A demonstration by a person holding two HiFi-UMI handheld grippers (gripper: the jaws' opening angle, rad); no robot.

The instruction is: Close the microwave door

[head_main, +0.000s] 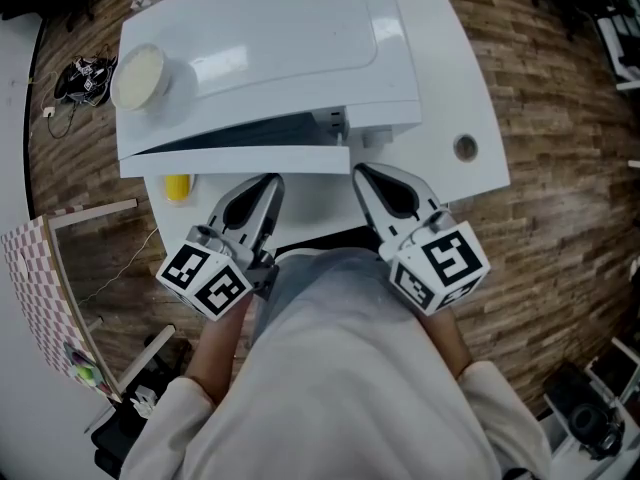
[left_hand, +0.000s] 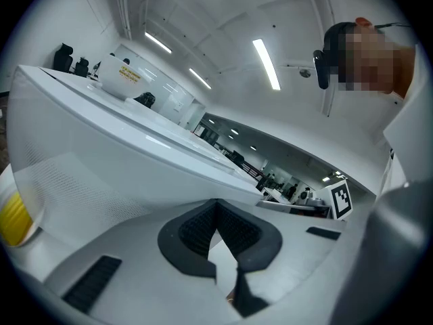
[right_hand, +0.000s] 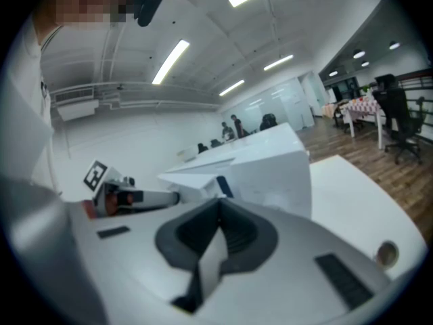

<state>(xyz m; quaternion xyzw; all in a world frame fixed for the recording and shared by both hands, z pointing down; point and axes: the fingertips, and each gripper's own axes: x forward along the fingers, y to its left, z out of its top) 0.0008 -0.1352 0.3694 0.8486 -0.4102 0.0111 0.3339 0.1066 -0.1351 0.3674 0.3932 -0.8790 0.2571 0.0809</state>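
The white microwave (head_main: 260, 48) stands on a white table (head_main: 470, 98). Its door (head_main: 240, 160) is ajar, hinged at the left, with a dark gap widening toward the latch side on the right. My left gripper (head_main: 271, 180) is shut and empty, its tips right at the door's front face near the middle. Also shut and empty, my right gripper (head_main: 360, 171) has its tips beside the door's free end. The left gripper view shows that gripper (left_hand: 216, 205) under the door (left_hand: 101, 154). The right gripper (right_hand: 218, 205) points at the microwave (right_hand: 270, 168).
A round cream bowl (head_main: 138, 76) sits on top of the microwave at the left. A yellow object (head_main: 177, 186) stands on the table below the door's hinge end. The table has a cable hole (head_main: 464, 148) at the right. Wooden floor surrounds it.
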